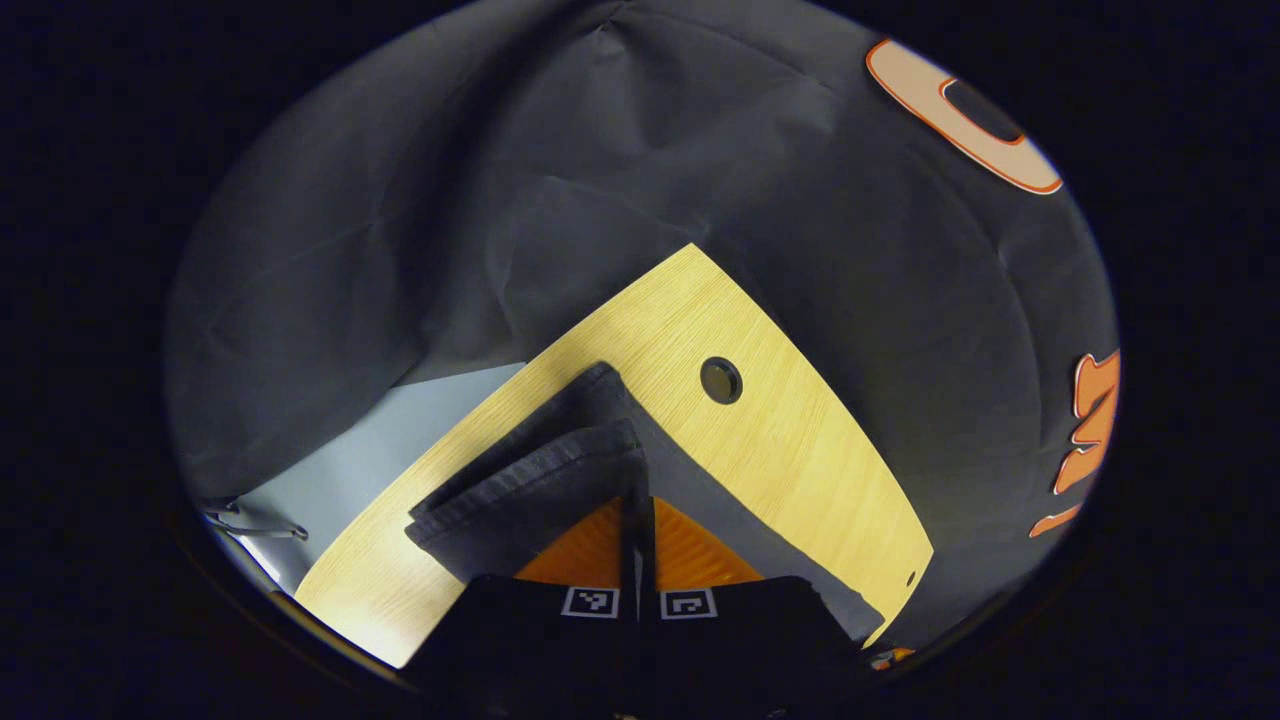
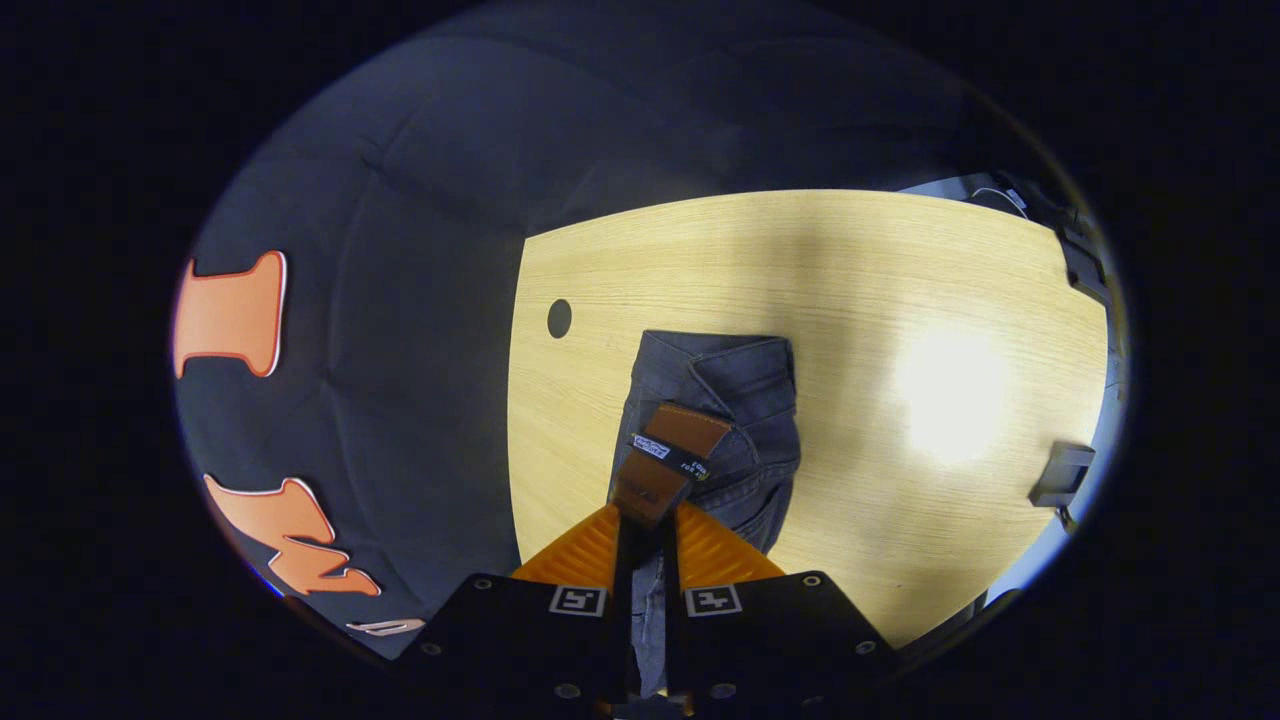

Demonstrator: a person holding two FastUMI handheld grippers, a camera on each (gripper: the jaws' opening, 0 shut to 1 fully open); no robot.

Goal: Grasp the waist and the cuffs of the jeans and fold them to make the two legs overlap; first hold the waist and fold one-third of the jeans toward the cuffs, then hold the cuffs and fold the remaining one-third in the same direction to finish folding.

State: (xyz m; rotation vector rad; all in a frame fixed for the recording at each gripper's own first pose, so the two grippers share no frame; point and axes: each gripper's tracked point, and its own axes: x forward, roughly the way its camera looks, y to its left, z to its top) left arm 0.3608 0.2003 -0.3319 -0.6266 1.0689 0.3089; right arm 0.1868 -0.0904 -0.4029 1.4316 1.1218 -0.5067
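The jeans [image 2: 715, 420] lie on the light wooden table [image 2: 900, 300], dark grey denim, and both grippers have hold of them at opposite ends.

In the left gripper view, the left gripper [image 1: 638, 505] has its two orange fingers [image 1: 585, 550] drawn together with only a thin slit between them, pinching the cuffs [image 1: 540, 475]. The hemmed leg ends lie stacked one over the other, spread flat on the table and pointing away from the gripper toward the far corner. Just beyond the denim, a round hole [image 1: 720, 380] is cut into the tabletop, well clear of the cloth. The black booth wall [image 1: 500, 200] hangs close behind the table edge, and a strip of pale floor [image 1: 400, 430] shows beside it.

In the right gripper view, the right gripper [image 2: 645, 535] is closed on the waist [image 2: 700, 440]: a brown leather patch [image 2: 672, 462] with a small black tag across it sits right at the fingertips, and a strip of denim runs down between the two orange fingers [image 2: 585, 555]. The rest of the jeans stretch away over the table in a narrow band, with a folded edge at the far end. The same round hole [image 2: 559, 318] lies off to one side, near the table's edge. A small dark fitting [image 2: 1062, 472] sits at the far rim of the table.

There is no container on the table.
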